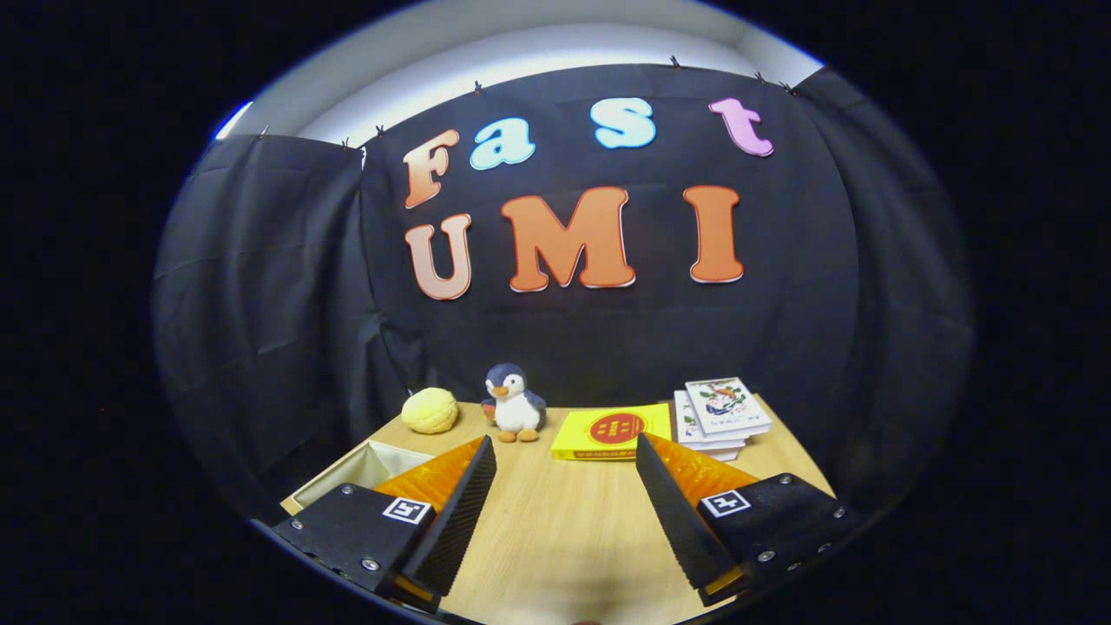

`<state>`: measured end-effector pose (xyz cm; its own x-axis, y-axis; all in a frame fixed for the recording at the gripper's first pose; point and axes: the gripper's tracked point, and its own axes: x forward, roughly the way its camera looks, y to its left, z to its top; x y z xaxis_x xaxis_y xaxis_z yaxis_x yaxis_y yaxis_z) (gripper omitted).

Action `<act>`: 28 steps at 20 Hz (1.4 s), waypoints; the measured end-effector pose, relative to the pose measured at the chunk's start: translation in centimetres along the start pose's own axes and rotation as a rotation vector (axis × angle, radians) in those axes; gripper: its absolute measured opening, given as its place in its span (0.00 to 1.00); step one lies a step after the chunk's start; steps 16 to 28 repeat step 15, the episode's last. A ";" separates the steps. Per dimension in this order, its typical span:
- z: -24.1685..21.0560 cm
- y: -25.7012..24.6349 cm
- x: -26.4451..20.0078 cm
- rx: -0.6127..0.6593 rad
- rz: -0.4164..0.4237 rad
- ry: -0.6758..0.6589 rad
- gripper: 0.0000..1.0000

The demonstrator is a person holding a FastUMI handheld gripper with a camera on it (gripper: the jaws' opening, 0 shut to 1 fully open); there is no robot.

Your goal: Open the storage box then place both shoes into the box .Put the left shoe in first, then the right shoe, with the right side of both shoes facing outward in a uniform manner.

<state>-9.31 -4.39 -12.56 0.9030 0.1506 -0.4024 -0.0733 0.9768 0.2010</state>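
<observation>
Gripper (564, 512) was held wide apart and empty above the table (564, 538), the open-topped storage box (369, 469) lying just left of its left finger, opening judged in hand, a leftward reach being called for next.

- Light wooden table (555, 521): smooth, matt, fine grain.
- Black cloth booth wall (260, 286): matt, creased.
- Grey-and-white plush penguin (515, 404): soft, fuzzy pile.
- Yellow round plush ball (430, 410): nubbly.
- Yellow book with red disc (612, 431): glossy paper cover.
- Gripper (564, 456), spread wide over bare table: ribbed finger faces.
</observation>
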 end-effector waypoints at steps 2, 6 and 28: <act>1.2 -1.3 -0.9 -0.038 -0.015 -0.064 0.97; 3.3 -1.5 -2.3 -0.075 -0.004 -0.175 0.98; 5.7 -0.7 -2.3 -0.150 -0.071 -0.262 0.98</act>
